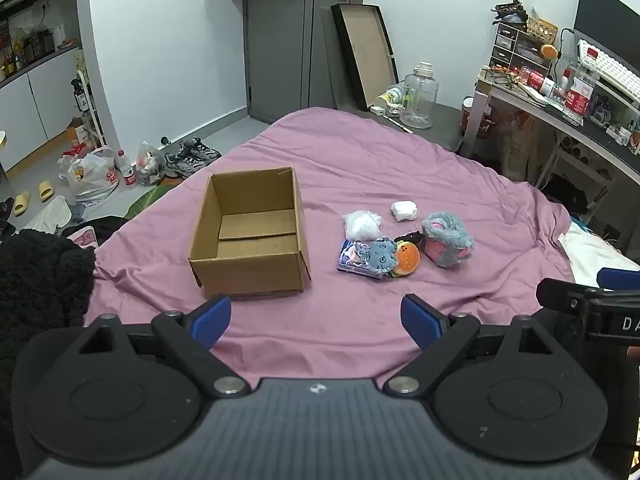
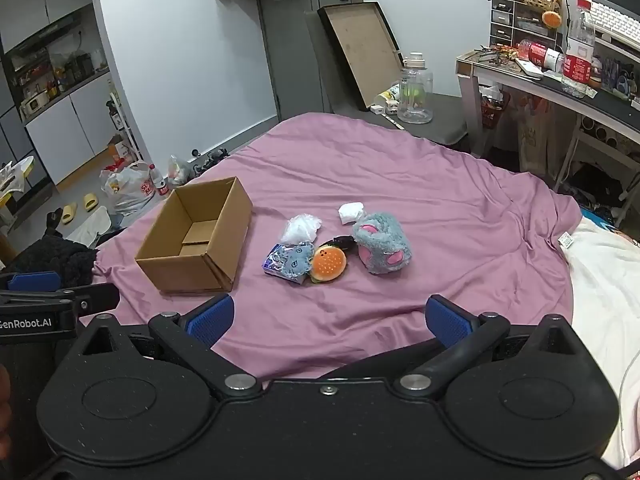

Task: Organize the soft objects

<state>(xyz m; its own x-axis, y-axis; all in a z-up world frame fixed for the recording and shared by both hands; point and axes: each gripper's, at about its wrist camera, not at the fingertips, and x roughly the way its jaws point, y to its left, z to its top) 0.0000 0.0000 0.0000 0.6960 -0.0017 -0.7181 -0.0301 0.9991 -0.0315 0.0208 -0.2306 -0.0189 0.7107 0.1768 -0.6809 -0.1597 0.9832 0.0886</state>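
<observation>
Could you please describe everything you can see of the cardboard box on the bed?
The cardboard box is plain brown corrugated card, rectangular and open at the top, with nothing visible inside. Its inner bottom flaps meet at a seam across the floor. It sits upright on the pink bedspread, left of the pile of soft toys and apart from them. Neither gripper touches it.
</observation>
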